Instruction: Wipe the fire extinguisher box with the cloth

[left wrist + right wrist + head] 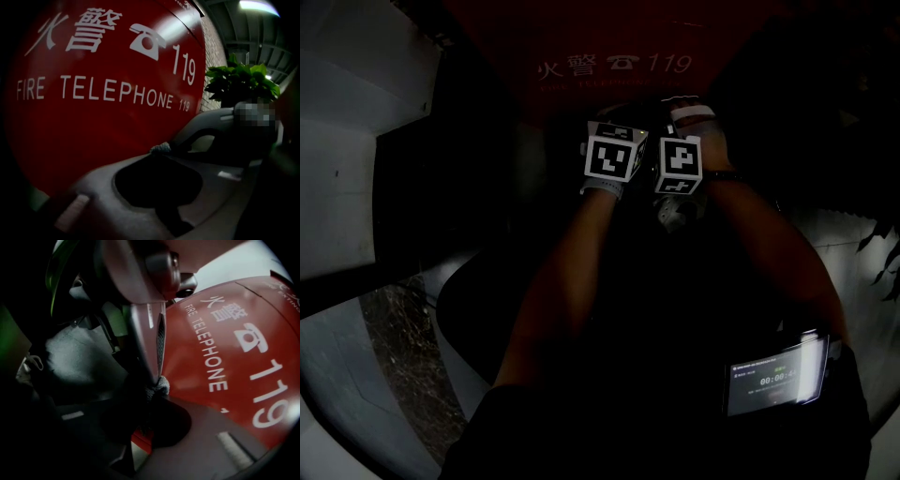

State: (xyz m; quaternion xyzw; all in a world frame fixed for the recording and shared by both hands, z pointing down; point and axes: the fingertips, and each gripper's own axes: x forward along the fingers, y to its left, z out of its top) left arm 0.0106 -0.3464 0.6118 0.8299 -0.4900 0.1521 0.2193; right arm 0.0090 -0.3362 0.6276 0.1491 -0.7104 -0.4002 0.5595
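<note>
The red fire extinguisher box (609,47), printed with white "119" lettering, fills the left gripper view (93,117) and the right side of the right gripper view (225,348). My left gripper (161,151) and right gripper (155,392) meet tip to tip just in front of it. Only a small grey tuft of the cloth (161,148) shows, pinched where both pairs of jaws close (160,384). In the dark head view the left gripper (628,127) and right gripper (675,117) stay side by side, with the cloth hidden.
A leafy green plant (243,79) stands to the right of the box, next to a brick wall (213,51). Pale wall panels (347,178) lie to the left. A device with a lit screen (773,380) hangs at the person's waist.
</note>
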